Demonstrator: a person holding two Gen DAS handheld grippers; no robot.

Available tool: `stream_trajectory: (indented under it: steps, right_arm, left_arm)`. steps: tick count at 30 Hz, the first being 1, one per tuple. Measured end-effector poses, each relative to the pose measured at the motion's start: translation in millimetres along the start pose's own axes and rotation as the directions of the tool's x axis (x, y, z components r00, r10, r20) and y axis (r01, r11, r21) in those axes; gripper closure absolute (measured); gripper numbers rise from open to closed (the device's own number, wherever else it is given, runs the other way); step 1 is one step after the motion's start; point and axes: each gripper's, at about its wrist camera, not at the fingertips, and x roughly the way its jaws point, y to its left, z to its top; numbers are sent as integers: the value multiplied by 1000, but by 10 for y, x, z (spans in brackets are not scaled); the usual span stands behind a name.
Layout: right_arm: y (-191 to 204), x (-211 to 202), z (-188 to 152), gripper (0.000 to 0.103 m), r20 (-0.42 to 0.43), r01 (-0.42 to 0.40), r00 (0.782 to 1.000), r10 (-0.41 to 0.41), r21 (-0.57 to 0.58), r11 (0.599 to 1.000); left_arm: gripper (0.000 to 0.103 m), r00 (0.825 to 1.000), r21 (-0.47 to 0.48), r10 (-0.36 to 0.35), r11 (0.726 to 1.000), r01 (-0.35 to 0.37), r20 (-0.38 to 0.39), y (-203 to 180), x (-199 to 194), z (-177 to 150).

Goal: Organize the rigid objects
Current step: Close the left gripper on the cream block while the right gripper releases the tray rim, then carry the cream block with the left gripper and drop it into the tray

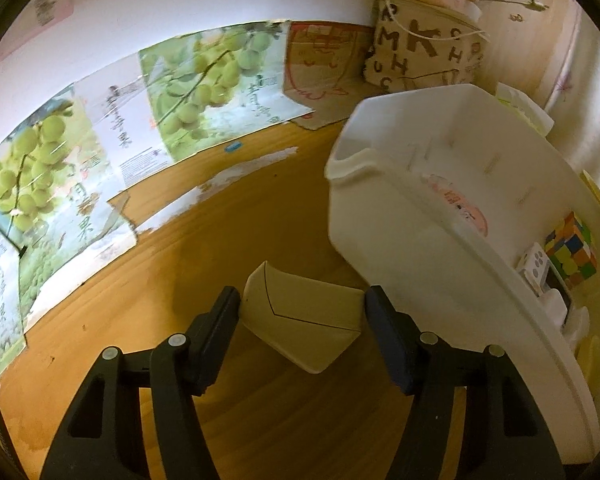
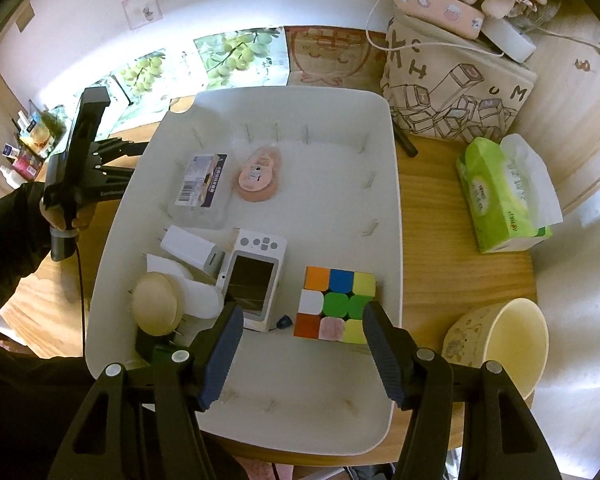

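Note:
A cream box with a dark seam sits between the fingers of my left gripper, over the wooden table just left of the white tray. Both pads touch its sides. My right gripper hangs open above the tray, nothing between its fingers. Below its right finger lies a colour cube. The tray also holds a white handheld device, a white charger, a labelled clear box, a pink oval item and a round wooden piece.
A green tissue pack and a yellow cup stand right of the tray. A lettered canvas bag sits behind it. Fruit-printed cardboard lines the wall. A hand holds the left gripper's handle at the tray's left.

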Motion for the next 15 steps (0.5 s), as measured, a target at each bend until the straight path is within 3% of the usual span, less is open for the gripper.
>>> stream_trajectory:
  steps: [6, 15]
  right_arm:
    - [35, 36, 32, 40, -3, -20, 1000, 20, 1, 1000]
    - [118, 31, 141, 40, 37, -73, 997, 74, -20, 997]
  left_arm:
    - [35, 999, -63, 38, 997, -37, 12, 134, -214, -12]
    - [35, 993, -54, 92, 995, -89, 67, -9, -792, 66]
